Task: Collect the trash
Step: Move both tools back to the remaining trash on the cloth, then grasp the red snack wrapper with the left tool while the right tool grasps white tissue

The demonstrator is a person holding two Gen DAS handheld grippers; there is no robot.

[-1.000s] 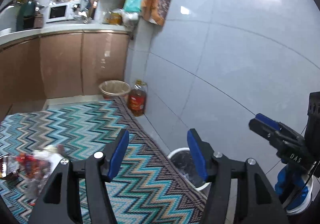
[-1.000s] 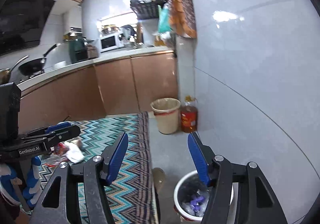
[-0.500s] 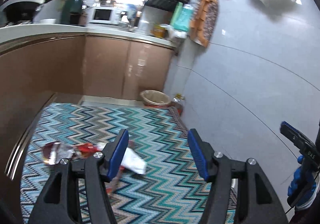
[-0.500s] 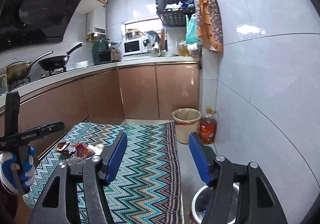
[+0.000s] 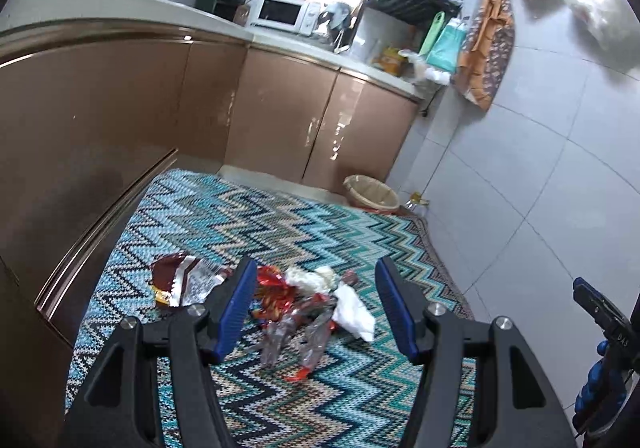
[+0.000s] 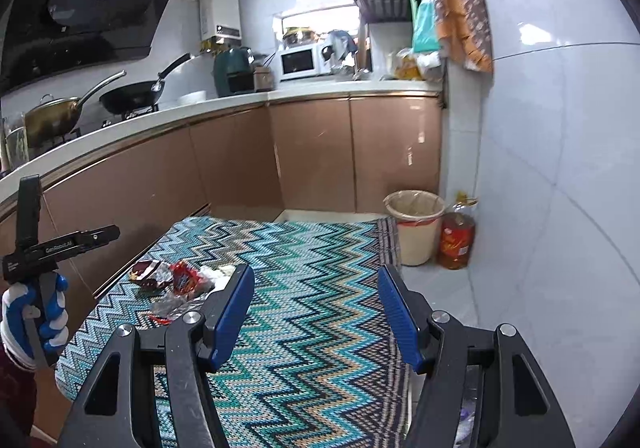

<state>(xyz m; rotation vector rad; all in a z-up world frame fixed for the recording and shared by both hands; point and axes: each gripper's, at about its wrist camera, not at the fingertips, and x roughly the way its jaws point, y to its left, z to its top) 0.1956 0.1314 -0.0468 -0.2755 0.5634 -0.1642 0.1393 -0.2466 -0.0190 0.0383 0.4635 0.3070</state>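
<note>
A pile of trash lies on the zigzag rug: a dark red foil wrapper, a red shiny wrapper, clear crumpled plastic and white tissue. My left gripper is open and empty, hovering above the pile, which shows between its fingers. My right gripper is open and empty, over the rug to the right of the pile. A white bin shows behind the right gripper's right finger, at the rug's edge.
Brown kitchen cabinets line the left and far side. A beige lined bin and an oil bottle stand at the far right by the tiled wall. Grey floor runs along the rug's right edge.
Both grippers have swung left, away from the white bin by the wall. The left gripper has come over the trash pile; both have stayed open.
</note>
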